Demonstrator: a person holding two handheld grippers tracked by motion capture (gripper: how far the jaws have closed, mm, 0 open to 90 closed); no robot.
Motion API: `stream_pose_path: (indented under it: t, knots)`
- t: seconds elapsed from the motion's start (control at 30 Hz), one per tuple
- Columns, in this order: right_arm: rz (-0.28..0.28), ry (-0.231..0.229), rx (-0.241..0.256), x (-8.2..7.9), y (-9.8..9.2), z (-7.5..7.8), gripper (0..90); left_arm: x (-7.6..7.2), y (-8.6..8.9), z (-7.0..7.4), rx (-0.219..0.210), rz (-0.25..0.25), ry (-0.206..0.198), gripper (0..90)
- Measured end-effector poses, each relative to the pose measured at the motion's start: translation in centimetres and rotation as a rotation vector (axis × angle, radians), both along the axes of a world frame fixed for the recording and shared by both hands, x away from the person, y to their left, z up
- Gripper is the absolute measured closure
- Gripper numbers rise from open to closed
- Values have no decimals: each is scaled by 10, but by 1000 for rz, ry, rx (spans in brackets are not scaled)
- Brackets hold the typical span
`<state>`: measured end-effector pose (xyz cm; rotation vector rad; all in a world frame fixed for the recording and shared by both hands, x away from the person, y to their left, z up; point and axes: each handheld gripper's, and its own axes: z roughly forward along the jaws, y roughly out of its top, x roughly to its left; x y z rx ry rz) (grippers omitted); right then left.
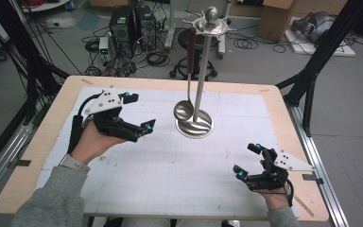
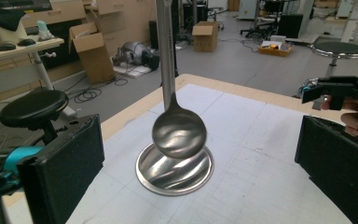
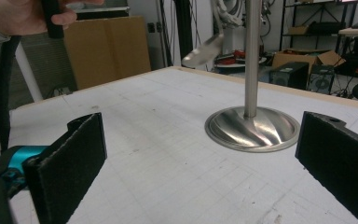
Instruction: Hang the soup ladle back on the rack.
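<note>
Ladle (image 1: 184, 109): hangs on stand (image 1: 201, 71), mid-desk (image 1: 170, 170) | left hand-held gripper (image 1: 139, 113): spread, empty, near ladle | right hand-held gripper (image 1: 246, 161): spread, empty, well apart | progress: nothing grasped; all apparently left.

Pale wooden table (image 1: 274, 101) under a white gridded mat (image 1: 170, 165). Grey smooth floor (image 1: 354, 123) strewn with black coiled cables (image 1: 246, 44). Two black computer towers (image 1: 132, 23) behind the table. Brown cardboard boxes (image 2: 93, 51) by a desk. Black round padded stool (image 2: 32, 107). Black metal frame struts (image 1: 324, 52) at the right.
</note>
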<state>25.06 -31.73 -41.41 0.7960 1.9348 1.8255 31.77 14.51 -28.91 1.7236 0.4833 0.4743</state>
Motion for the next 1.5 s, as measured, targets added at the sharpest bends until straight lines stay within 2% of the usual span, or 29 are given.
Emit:
stream_pose_path:
  t: [0.17,0.3,0.47,0.67,0.93,0.97,1.07,1.2,1.5]
  knots:
    - [0,6,0,0,0,0,6,-13,11,-10,-10,-11,-27,17]
    - [-2,-4,-1,0,0,0,6,-23,21,-19,-37,-10,-55,17]
    - [-5,0,2,0,-1,0,7,-31,39,-31,-81,16,-50,17]
    - [-6,4,2,1,-1,0,6,-41,60,-49,-79,66,-50,17]
    - [-7,3,6,1,0,1,6,-56,80,-70,-124,108,-46,17]
    - [-10,-10,2,2,0,1,6,-57,82,-72,-131,115,-45,17]
    - [-11,-10,4,2,0,2,6,-61,89,-75,-135,136,-42,17]
    - [-19,-17,2,1,0,3,7,-67,96,-81,-120,173,-61,17]
    - [-29,-29,-3,-3,-2,7,7,-75,107,-99,-120,276,-54,17]
